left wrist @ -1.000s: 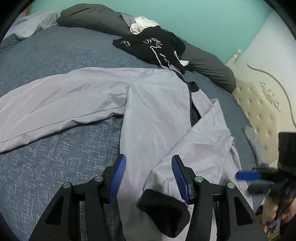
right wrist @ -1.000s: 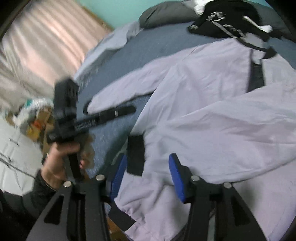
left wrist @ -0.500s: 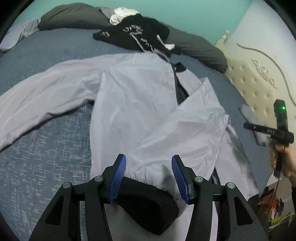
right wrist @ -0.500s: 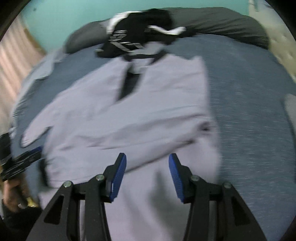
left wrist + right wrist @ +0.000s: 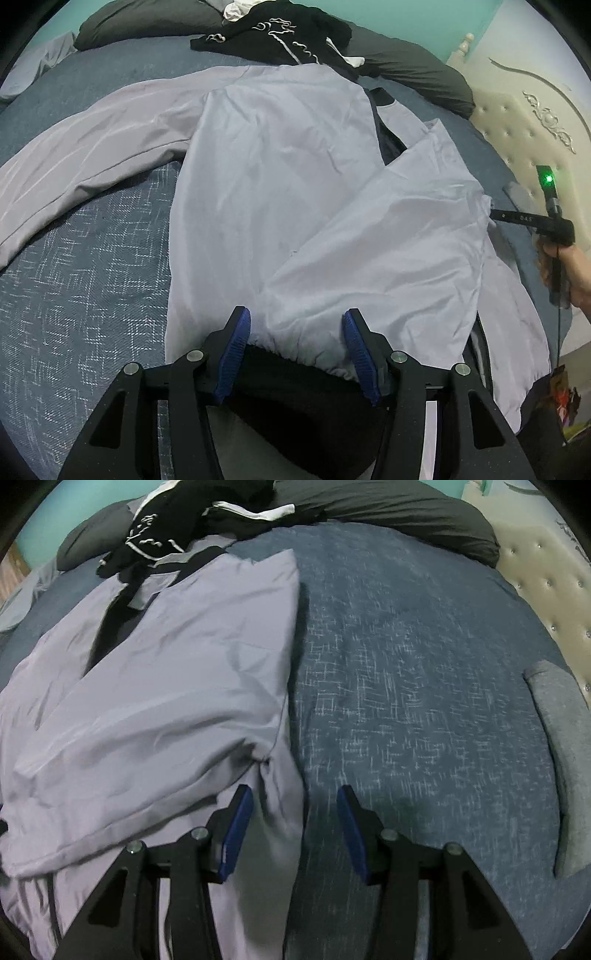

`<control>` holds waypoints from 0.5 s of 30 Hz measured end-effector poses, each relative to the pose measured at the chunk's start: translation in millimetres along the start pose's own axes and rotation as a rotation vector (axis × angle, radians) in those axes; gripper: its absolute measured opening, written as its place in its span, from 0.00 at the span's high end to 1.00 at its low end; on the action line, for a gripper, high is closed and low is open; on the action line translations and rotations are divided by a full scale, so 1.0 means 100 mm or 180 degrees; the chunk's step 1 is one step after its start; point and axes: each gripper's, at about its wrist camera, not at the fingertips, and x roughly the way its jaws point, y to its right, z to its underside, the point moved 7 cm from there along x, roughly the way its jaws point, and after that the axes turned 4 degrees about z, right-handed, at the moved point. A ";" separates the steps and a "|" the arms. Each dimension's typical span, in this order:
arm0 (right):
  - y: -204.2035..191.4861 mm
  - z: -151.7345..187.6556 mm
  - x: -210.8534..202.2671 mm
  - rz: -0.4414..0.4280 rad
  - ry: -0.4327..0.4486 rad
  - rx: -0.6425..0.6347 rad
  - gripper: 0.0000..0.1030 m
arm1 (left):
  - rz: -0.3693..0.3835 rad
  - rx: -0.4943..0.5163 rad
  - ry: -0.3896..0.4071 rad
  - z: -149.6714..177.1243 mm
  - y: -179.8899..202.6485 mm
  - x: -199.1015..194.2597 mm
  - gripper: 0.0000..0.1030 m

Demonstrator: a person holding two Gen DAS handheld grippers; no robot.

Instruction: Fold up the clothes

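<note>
Across the blue patterned bedspread [image 5: 92,258] a pale lilac jacket [image 5: 280,158] lies spread out, filling the middle of the left wrist view, one long sleeve [image 5: 85,147] stretched off to the left edge and the other sleeve [image 5: 388,251] folded diagonally over the body down toward the bottom centre. Down there the left gripper [image 5: 295,350] has its blue pads either side of that folded sleeve's black cuff [image 5: 295,384]; the jaws stand roughly half open and have just been widening a touch, the cuff sits between them, and the pads don't look to be pressing on it. Over at the right edge of this view a hand [image 5: 569,269] holds the other tool's handle, green light glowing. In the right wrist view, slightly blurred, the right gripper [image 5: 295,827] hangs at the bottom centre with its jaws about half open, straddling the jacket's right-hand edge [image 5: 284,812] where lilac meets bedspread, nothing clamped. A heap of black clothing with white trim [image 5: 280,33] sits at the top, against dark grey pillows [image 5: 406,513], and a tufted cream headboard [image 5: 524,125] fills the upper right.
</note>
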 end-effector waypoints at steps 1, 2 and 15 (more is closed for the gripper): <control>-0.01 -0.02 0.03 0.0037 0.0010 -0.0030 0.53 | -0.0006 0.0008 -0.0005 0.00 0.00 0.01 0.44; -0.01 -0.04 0.07 0.0075 0.0020 -0.0060 0.53 | -0.0011 0.0011 -0.0011 0.01 0.00 0.03 0.44; 0.24 0.07 0.16 0.0220 0.0181 -0.0186 0.85 | -0.0011 0.0042 -0.0070 0.04 -0.04 0.10 0.42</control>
